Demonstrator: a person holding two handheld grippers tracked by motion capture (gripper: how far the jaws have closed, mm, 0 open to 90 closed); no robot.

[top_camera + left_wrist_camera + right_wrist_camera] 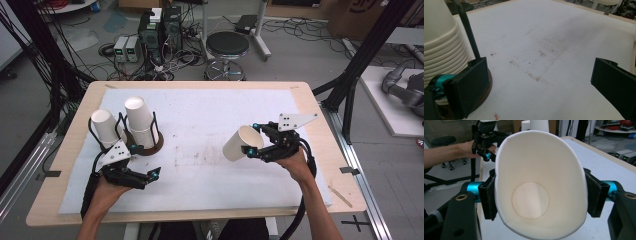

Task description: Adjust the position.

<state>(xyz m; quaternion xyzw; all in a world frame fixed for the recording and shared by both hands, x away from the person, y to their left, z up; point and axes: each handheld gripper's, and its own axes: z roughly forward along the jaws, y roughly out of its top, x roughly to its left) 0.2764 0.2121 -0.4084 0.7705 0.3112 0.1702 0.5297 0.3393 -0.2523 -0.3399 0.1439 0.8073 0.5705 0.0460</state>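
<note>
A white paper cup lies on its side in the air over the right half of the mat, my right gripper shut on its rim end. In the right gripper view the cup opens toward the camera, squeezed oval between the two pads. A stack of white cups stands upside down in a black wire holder on a brown round base at the left, with another cup beside it. My left gripper hovers just in front of that base, open, with nothing between its jaws. The cup stack is close at its left.
A white mat covers the wooden table. The holder's black rod rises beside the left jaw. Beyond the table stand a black stool, computer cases and cables on the floor. Black frame posts flank the table.
</note>
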